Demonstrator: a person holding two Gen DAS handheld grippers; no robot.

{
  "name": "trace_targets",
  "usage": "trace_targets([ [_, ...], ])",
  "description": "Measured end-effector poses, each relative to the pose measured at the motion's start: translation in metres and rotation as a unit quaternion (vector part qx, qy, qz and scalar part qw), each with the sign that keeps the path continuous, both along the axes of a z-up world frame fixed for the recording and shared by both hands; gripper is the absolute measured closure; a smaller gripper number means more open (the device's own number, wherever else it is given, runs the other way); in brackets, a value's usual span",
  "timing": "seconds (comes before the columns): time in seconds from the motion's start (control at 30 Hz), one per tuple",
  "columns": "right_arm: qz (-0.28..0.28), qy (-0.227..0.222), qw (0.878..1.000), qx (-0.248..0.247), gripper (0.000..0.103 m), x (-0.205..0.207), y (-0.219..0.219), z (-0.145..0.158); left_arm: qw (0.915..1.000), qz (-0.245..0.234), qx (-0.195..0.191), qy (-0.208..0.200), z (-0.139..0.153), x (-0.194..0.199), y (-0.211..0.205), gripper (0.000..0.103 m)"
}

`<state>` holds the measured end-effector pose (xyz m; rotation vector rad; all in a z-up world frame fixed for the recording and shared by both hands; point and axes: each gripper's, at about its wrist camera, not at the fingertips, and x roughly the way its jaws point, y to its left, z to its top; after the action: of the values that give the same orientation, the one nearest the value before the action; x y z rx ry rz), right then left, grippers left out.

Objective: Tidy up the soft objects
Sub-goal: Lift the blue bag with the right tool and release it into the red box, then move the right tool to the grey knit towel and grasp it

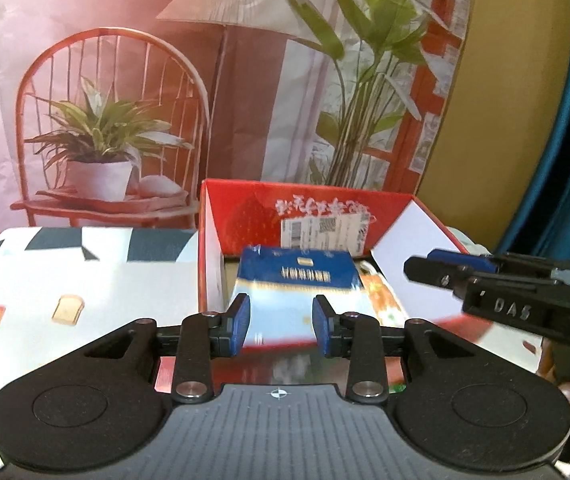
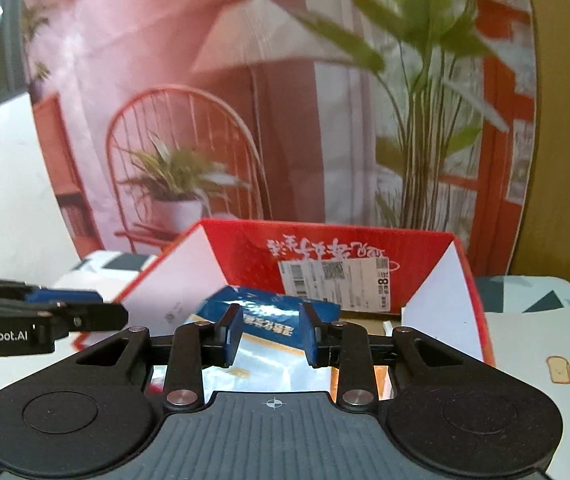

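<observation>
One soft, glossy packet (image 1: 297, 280) lies inside the red carton (image 1: 245, 208), its dark blue band turned toward the carton's back wall and its pale, shiny end toward the cameras, so its long axis runs front to back. White characters cross the blue band upside down, too blurred to read. A second flat packet (image 1: 381, 300) with orange print shows just beside it, against the carton's right wall.

Cardboard, red outside and white on the inner side flaps, makes up the carton; its back wall bears white brush lettering upside down and a white shipping label (image 2: 337, 284) with barcodes and a large "8".

Above the carton's near edge the left gripper (image 1: 281, 326) stands with its blue pads apart and nothing between them. Likewise the right gripper (image 2: 269, 332) is spread, clear of the packet. From the left wrist camera the right tool's body reads "DAS"; from the right wrist camera the left tool's reads "GenRobot.AI".

Beneath the carton lies a smooth tablecloth (image 1: 85, 288) printed with toast and an ice lolly. Behind the carton hangs a printed backdrop (image 1: 125, 80) of chair, lamp and plants.
</observation>
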<state>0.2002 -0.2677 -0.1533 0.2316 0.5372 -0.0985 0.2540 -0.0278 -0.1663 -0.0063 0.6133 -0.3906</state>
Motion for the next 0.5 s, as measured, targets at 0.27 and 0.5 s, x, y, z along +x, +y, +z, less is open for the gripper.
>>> trace_targets([
  [0.27, 0.003, -0.021, 1.0, 0.022, 0.074, -0.066, 0.013, -0.002, 0.9997, 0.002, -0.005, 0.024, -0.023, -0.062, 0.015, 0.067],
  [0.5, 0.001, 0.0, 0.999, 0.04, 0.073, -0.121, 0.028, -0.02, 0.9985, 0.007, -0.005, 0.054, -0.048, -0.103, 0.029, 0.063],
])
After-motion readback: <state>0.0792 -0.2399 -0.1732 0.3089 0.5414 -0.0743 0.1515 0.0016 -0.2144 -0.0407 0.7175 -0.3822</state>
